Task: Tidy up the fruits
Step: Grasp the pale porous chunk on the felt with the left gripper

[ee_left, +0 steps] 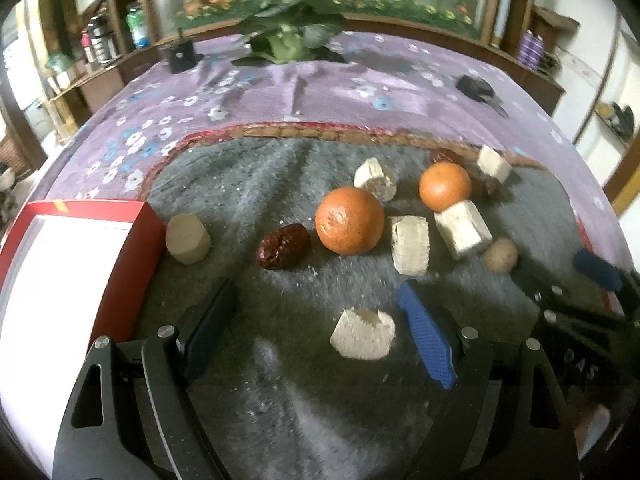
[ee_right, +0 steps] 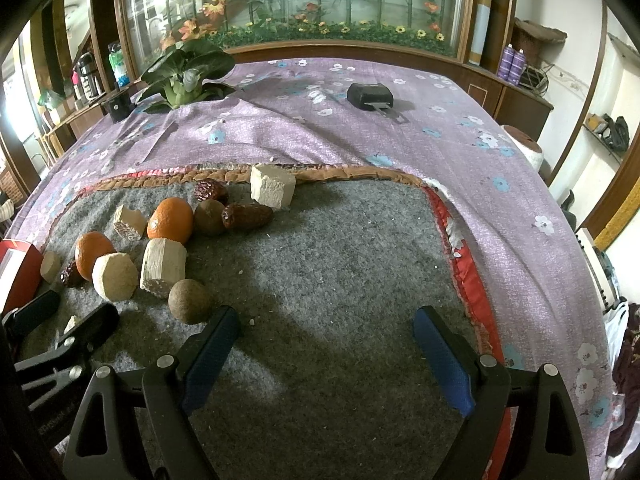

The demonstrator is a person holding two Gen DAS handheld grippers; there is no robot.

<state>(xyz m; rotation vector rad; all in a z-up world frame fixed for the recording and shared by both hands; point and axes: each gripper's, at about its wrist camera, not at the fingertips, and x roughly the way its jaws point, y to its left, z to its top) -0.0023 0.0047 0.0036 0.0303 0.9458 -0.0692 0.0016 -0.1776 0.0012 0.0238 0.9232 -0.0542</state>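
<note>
Left wrist view: left gripper [ee_left: 320,312] spread wide, holding nothing, a pale cut chunk [ee_left: 363,334] lying on the grey mat [ee_left: 248,184] between its fingers. Beyond it sit two oranges [ee_left: 349,220], a red date [ee_left: 283,246] and more pale chunks; red box [ee_left: 120,264] at left. Right gripper [ee_right: 326,330] also wide open, empty, over bare mat, a brown round fruit [ee_right: 190,301] just left of it.

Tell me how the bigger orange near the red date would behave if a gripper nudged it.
The bigger orange looks round, so it would probably roll across the grey mat. Its dimpled peel likely grips well. It seems firm, not fragile.
</note>
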